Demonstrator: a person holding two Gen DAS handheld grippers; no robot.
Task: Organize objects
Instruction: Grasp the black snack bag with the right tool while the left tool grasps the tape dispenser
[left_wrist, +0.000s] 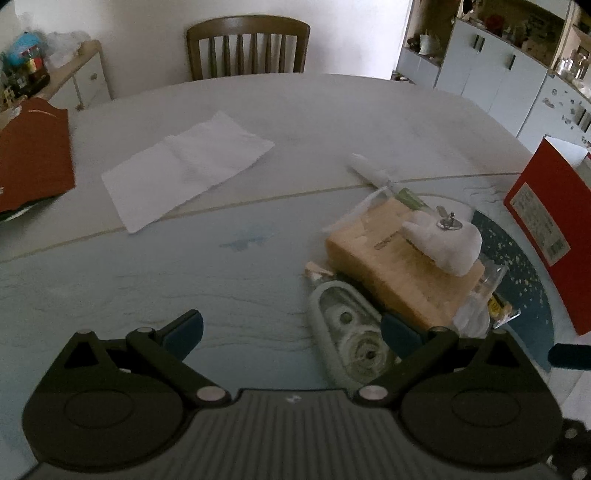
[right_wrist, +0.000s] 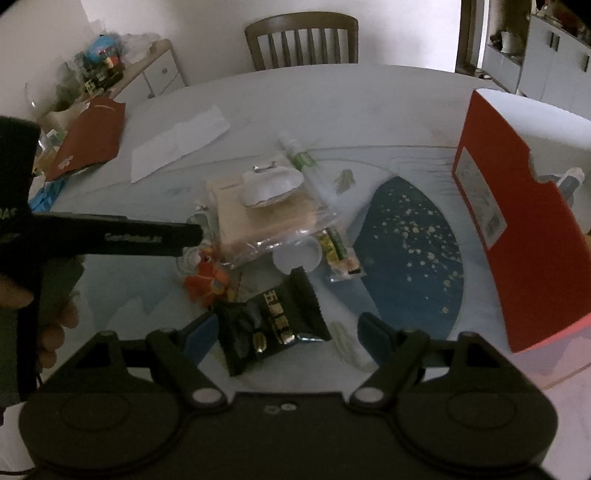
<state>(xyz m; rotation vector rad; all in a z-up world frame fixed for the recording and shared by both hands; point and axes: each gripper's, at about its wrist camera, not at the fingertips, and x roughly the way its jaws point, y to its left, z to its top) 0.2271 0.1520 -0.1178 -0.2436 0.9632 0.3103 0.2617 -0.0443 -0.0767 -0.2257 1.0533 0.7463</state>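
In the left wrist view my left gripper (left_wrist: 291, 332) is open low over the table. A pale green tape dispenser (left_wrist: 343, 328) lies just inside its right finger. Beyond it sits a tan box (left_wrist: 388, 273) with a white plush keyring (left_wrist: 447, 243) on top. My right gripper (right_wrist: 288, 336) is open, with a black snack packet (right_wrist: 273, 321) lying flat between its fingers, pads not pressing it. An orange toy (right_wrist: 207, 280), a white round cap (right_wrist: 297, 256) and a yellow-green packet (right_wrist: 338, 251) lie just ahead. The left gripper's black body (right_wrist: 110, 236) reaches in from the left.
A tall red box (right_wrist: 517, 221) stands at the right on the round table (left_wrist: 332, 110). A white tissue (left_wrist: 188, 166) and a red bag (left_wrist: 33, 158) lie at the far left. A green-white tube (right_wrist: 299, 155) lies behind the box; a wooden chair (left_wrist: 247, 48) stands beyond.
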